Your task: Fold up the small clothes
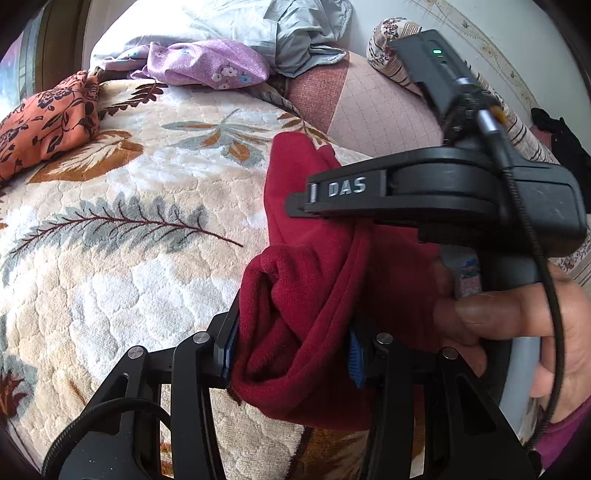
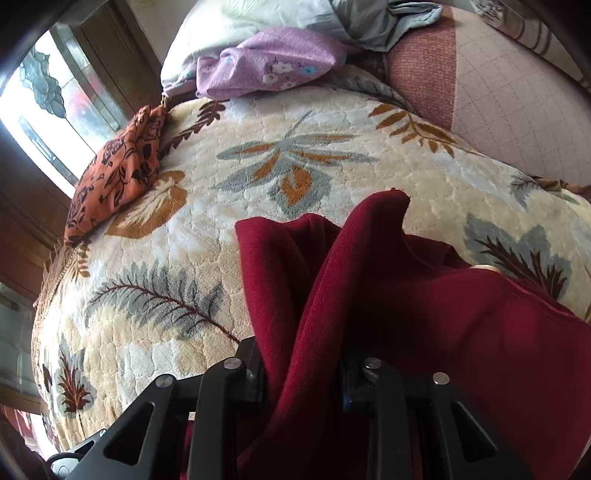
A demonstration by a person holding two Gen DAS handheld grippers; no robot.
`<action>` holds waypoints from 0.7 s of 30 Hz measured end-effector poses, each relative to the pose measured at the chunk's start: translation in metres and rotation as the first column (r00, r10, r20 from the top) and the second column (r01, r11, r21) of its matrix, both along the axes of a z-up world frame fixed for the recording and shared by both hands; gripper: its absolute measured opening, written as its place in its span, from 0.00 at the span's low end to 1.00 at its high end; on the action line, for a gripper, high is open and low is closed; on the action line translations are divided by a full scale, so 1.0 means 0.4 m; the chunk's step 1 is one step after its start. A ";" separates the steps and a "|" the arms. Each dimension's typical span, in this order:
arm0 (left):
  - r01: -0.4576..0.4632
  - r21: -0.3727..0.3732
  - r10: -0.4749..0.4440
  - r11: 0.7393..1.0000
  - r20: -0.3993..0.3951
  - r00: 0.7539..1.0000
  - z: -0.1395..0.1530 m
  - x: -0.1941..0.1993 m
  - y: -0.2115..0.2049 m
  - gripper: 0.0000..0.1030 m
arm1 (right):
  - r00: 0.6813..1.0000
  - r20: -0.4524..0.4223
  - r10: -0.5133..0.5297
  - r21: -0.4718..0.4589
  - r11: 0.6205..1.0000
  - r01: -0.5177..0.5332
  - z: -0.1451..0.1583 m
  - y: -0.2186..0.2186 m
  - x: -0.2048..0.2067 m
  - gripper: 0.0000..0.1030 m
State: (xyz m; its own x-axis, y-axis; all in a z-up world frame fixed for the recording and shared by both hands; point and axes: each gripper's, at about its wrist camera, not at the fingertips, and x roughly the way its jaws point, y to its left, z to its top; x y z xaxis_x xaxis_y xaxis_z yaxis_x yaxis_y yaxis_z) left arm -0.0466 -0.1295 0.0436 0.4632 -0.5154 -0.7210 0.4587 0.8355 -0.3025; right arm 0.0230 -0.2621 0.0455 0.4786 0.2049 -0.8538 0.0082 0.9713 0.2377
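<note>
The only writing that could be read was "DAS" in pale letters on the black body of the right gripper (image 1: 295, 206), seen side-on from the left wrist camera, with a small green light on the block mounted above it. A hand (image 1: 517, 325) was wrapped around its handle, a cable trailing past the fingers.

The dark red garment (image 1: 314, 314) was held up between the two tools, just above the cream blanket with its grey and brown leaf pattern (image 1: 129, 221). The left gripper (image 1: 291, 347) stood partly open, its blue pads pressed on a thick bunched roll of the red cloth. The right gripper (image 2: 303, 373) was nearly closed on a thinner fold of the same garment — the cloth filled the gap between its fingers.

In the right wrist view the garment ran lengthwise away from the camera, its free corner (image 2: 395, 199) pointing up toward the far pillows, while a broad flap spread out to the right, draping low toward the blanket.

An orange floral cloth (image 2: 118, 173) lay at the blanket's left edge, and a lilac flowered one (image 2: 269, 62) lay at the far side against pale grey bedding (image 1: 295, 29).
</note>
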 end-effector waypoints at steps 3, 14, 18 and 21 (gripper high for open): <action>0.006 -0.007 -0.006 1.000 0.011 1.000 0.003 -0.012 -0.006 0.43 | 0.999 0.041 -0.032 0.076 0.997 0.029 0.032 -0.038 -0.048 0.19; -0.001 0.029 0.000 1.000 0.045 0.999 0.002 -0.041 -0.033 0.43 | 0.997 0.067 -0.044 0.088 0.995 0.038 0.059 -0.063 -0.117 0.17; 0.008 0.032 -0.009 0.999 0.035 0.999 -0.004 -0.035 -0.035 0.43 | 0.998 0.055 -0.027 0.066 0.998 0.023 0.052 -0.051 -0.094 0.17; 0.014 0.029 -0.015 0.999 0.034 0.999 -0.004 -0.033 -0.035 0.43 | 0.999 0.039 -0.009 0.051 0.999 0.007 0.045 -0.040 -0.064 0.17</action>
State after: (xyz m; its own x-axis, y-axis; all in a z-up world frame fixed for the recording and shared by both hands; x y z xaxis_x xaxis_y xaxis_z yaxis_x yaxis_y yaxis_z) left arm -0.0596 -0.1435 0.0421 0.4802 -0.5017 -0.7195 0.4806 0.8367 -0.2626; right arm -0.0027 -0.2780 0.0634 0.5133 0.2440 -0.8228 0.0056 0.9578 0.2875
